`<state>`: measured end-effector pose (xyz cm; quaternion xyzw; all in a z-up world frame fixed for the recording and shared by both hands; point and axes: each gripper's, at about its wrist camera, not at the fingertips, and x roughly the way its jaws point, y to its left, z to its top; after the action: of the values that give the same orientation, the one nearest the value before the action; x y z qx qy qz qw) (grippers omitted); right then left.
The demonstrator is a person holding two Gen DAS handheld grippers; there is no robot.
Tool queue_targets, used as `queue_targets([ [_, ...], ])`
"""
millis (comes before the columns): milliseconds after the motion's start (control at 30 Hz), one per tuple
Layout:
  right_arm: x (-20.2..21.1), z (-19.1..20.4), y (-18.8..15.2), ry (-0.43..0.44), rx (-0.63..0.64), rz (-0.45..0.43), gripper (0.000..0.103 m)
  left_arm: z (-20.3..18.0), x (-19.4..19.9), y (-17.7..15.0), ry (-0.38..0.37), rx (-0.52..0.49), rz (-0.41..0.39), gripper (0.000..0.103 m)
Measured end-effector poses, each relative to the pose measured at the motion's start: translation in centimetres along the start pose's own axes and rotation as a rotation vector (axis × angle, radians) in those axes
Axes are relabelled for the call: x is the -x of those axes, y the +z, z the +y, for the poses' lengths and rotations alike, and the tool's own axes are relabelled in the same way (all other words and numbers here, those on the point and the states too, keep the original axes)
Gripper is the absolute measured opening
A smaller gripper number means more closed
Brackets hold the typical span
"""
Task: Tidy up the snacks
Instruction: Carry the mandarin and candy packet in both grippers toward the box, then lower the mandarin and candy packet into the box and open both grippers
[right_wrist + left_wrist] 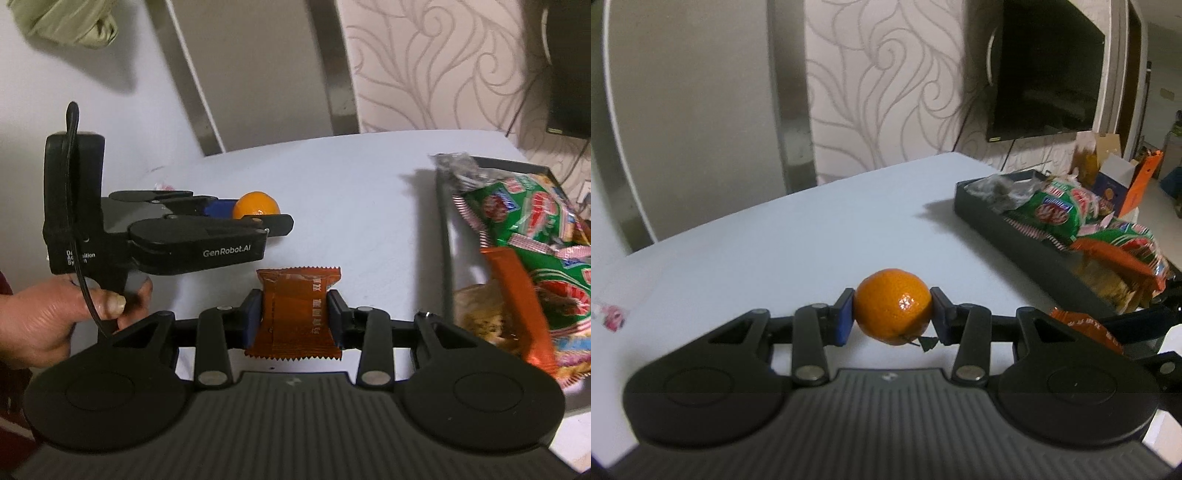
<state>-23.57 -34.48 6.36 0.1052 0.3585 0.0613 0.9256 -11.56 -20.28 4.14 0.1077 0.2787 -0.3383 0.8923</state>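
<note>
A small orange mandarin (892, 306) is clamped between the 2 blue pads of the left hand-held gripper (892, 317), 1 pad pressed against each side of the fruit, and it is held clear above the pale bench (812, 229). In the right wrist view the same left hand-held gripper (255, 214) is seen from the side, gripped by a person's hand (55, 314) at its handle, with the mandarin (256, 205) showing at its tips.

An orange-brown snack packet (295, 317) with crimped ends is clamped between the blue pads of the right hand-held gripper (295, 317), its 2 pads pressed into the wrapper's sides. The packet is held above the bench (351, 206), in front of the camera and just below the left tool in that view. A corner of this packet (1086, 328) is also seen at the right edge of the left wrist view.

To the right, a dark rectangular tray (982, 214) is set on the bench. It is filled with green and red snack bags (1060, 210), a crumpled grey wrapper (997, 188) at its far end and an orange wrapper (1115, 258) nearer the cameras. The tray (445, 236) is seen in the right wrist view too, well apart from the mandarin.

A small pink-and-white wrapped sweet (611, 315) is left near the bench's left edge. A black television (1045, 70) is mounted on the patterned wall behind.
</note>
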Motion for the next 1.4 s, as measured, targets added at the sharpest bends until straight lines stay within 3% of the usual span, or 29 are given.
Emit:
queue_targets([
  [433,4.4,-6.1,0.3,-0.110,-0.073,-0.085,0.043,-5.4,-2.7,4.4,-0.098,-0.029,-0.064,0.046],
  [867,5.7,-10.8,0.0,-0.201,-0.062,-0.080,0.043,-10.9,-6.7,5.9,-0.182,-0.076,-0.056,0.046],
  [1400,4.9,-11.7,-0.1,-0.232,0.008,-0.045,0.043,-13.1,-10.7,5.5,-0.172,-0.121,0.008,0.046],
])
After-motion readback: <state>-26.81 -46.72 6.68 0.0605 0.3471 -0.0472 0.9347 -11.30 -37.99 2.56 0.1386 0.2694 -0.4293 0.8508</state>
